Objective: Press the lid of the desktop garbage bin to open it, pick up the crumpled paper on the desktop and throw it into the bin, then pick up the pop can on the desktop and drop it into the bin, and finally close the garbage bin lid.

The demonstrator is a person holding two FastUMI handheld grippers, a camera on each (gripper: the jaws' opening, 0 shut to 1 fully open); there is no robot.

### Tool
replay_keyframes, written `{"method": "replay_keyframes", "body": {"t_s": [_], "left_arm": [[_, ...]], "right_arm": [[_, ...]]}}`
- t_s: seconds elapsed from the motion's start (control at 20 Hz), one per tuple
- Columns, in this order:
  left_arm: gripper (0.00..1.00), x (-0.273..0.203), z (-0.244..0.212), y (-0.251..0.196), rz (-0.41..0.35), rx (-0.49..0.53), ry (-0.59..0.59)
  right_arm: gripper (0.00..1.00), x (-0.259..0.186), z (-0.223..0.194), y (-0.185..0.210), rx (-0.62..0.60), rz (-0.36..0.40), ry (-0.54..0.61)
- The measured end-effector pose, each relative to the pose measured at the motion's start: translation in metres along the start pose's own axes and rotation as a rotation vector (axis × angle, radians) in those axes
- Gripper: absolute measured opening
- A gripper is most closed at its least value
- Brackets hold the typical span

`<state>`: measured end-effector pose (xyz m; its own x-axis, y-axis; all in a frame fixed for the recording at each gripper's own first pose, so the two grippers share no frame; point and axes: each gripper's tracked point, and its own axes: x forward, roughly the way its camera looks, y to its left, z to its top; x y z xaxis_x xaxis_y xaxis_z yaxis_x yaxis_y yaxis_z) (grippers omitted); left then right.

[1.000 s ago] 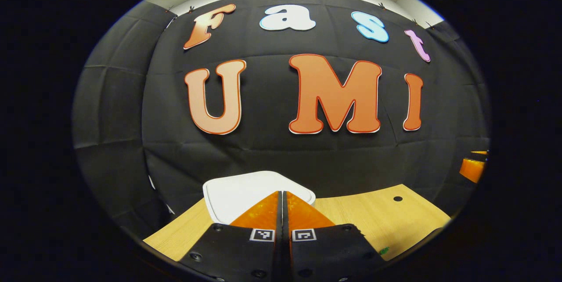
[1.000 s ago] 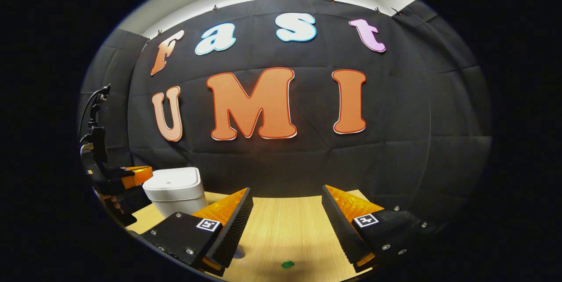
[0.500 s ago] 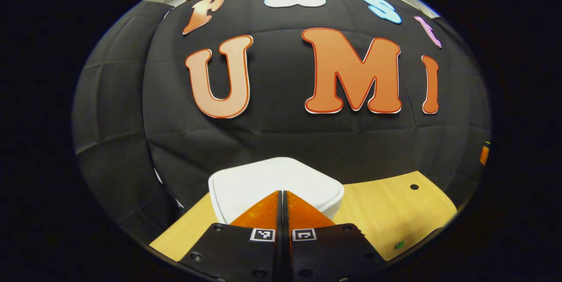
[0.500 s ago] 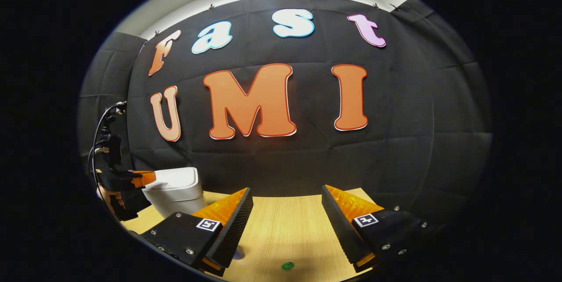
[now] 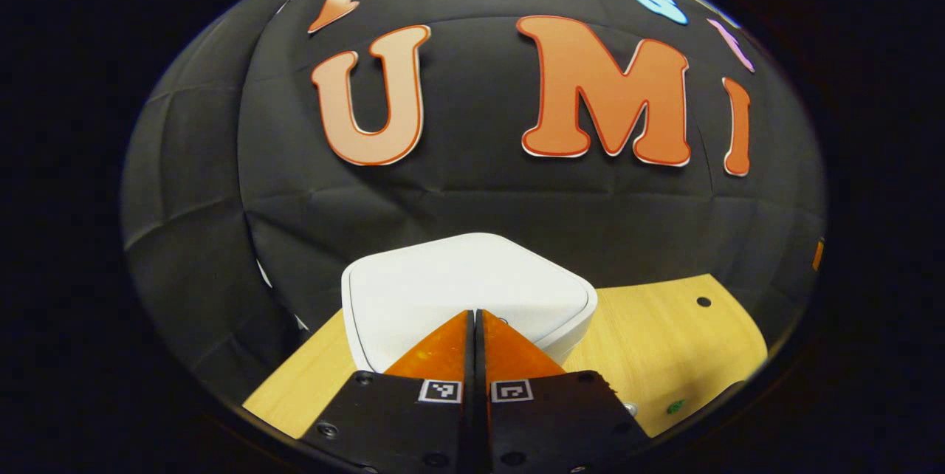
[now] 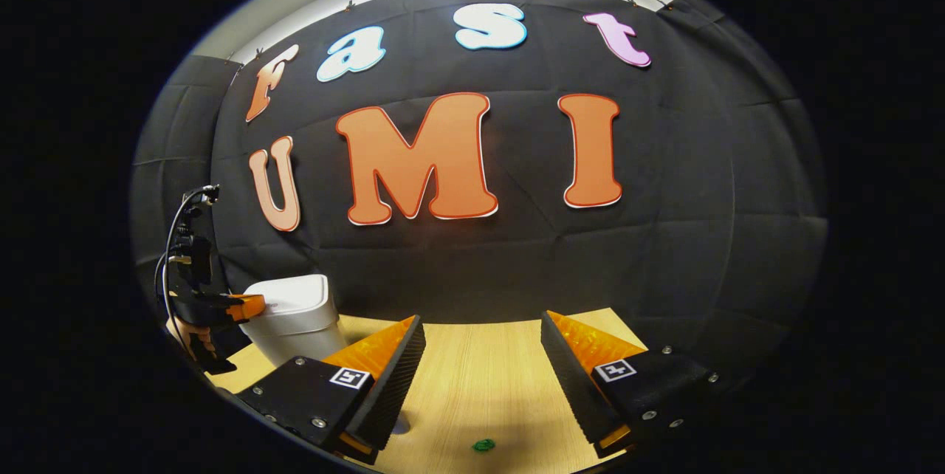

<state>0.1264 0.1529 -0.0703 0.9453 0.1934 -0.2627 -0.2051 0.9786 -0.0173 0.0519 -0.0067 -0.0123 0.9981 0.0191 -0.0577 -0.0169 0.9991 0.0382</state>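
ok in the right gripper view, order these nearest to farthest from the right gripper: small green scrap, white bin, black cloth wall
1. Small green scrap, on the wooden desktop just below and between the open jaws of the right gripper.
2. White plastic bin, farther back on the left, with the left gripper at its lid.
3. Black cloth wall, behind everything.

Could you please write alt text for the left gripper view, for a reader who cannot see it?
The left gripper, fingers closed together, points at the closed lid of a white desktop bin, its tips over the lid's near edge. The bin stands on a light wooden table in front of a black cloth wall.
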Motion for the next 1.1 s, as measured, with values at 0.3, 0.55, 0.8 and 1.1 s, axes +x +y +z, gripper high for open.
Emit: {"method": "replay_keyframes", "body": {"t_s": [0.3,0.55,0.8,1.1], "left_arm": [[0.00,-0.016,0.021,-0.003,-0.008,0.044,-0.069],[0.00,-0.064,0.076,-0.016,0.037,0.080,-0.232],[0.63,-0.075,0.062,-0.057,-0.101,0.064,-0.208],[0.89,-0.082,0.053,-0.069,-0.131,0.038,-0.195]], "right_arm": [[0.94,-0.004,0.009,-0.003,-0.004,-0.003,-0.023],[0.94,-0.006,0.010,-0.008,-0.012,-0.013,-0.025],[0.94,-0.011,0.006,-0.010,-0.014,-0.012,-0.018],[0.95,-0.011,-0.004,-0.015,-0.003,-0.001,0.015]]}}
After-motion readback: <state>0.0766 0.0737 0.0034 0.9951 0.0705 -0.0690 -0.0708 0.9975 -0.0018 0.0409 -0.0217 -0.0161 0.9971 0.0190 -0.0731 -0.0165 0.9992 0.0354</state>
